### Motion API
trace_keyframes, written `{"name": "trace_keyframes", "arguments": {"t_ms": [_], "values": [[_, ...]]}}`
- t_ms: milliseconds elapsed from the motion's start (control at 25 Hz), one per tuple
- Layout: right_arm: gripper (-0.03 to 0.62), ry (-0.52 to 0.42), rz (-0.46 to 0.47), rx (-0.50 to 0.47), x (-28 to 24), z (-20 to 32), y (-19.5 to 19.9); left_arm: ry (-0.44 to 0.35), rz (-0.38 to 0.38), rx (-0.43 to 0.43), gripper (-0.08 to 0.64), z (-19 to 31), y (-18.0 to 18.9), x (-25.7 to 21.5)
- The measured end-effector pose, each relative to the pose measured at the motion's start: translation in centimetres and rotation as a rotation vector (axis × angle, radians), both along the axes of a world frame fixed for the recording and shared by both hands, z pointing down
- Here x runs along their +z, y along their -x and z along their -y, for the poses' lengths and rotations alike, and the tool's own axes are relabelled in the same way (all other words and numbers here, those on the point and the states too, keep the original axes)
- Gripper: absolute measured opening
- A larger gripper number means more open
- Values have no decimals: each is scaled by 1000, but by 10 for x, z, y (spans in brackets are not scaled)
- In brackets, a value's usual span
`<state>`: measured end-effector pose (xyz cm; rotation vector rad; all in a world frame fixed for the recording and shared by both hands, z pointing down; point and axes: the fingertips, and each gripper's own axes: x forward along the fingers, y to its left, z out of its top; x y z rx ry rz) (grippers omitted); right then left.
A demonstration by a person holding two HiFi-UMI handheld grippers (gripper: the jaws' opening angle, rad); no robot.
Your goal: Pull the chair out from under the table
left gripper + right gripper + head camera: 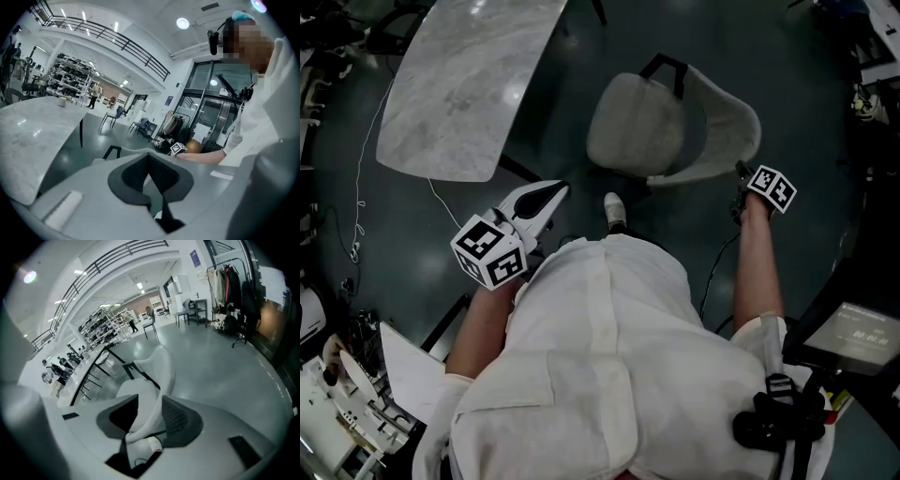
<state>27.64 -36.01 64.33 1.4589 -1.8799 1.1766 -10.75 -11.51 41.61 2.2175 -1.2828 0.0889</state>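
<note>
White cotton shirt (600,347), on the person: nearest item, filling the lower head view.

Grey-shelled left gripper (548,199): carried ahead of the left forearm and short of the chair. Its jaws meet at the tips with nothing between them. Judged idle, since one grip is enough for this pull.

Matching right gripper (150,399): set at the backrest (161,366). Its jaws are parted and the curved top rim runs up between the pads without being pinched, as far as the view shows. It reads as a loose straddle, not a firm hold.

Pale upholstered chair (642,122), dark frame: stands on open floor (562,141) beside the table and apart from it. The seat is wholly uncovered and the back is towards the person's right. Judged already drawn clear, so the task is near its end.

Marble-topped table (459,84): farthest item, off to the left.
</note>
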Motion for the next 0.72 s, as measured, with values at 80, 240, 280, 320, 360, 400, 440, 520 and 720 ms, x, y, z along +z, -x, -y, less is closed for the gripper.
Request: {"name": "trace_keyframes", "arguments": {"t_ms": [80, 240, 280, 320, 360, 400, 440, 520, 720], "values": [[146, -23, 2, -40, -21, -53, 23, -14, -7, -3, 7, -46, 12, -12], [70, -69, 11, -174, -48, -134, 79, -41, -16, -4, 7, -108, 25, -20], [53, -76, 17, -209, -52, -153, 93, -43, -20, -4, 8, -120, 27, -20], [39, -81, 24, -243, -55, -174, 107, -45, -24, -1, 8, -132, 28, -20], [30, -83, 33, -274, -58, -195, 120, -46, -30, 3, 7, -144, 30, -19], [26, -84, 44, -303, -61, -215, 133, -48, -36, 9, 8, -155, 31, -19], [24, -85, 56, -332, -63, -235, 145, -49, -42, 15, 8, -166, 33, -18], [17, -92, 83, -390, -68, -271, 170, -50, -49, 26, 7, -187, 36, -15], [17, -127, 110, -521, -95, -357, 207, -20, -62, 73, 6, -232, 25, -3]]}}
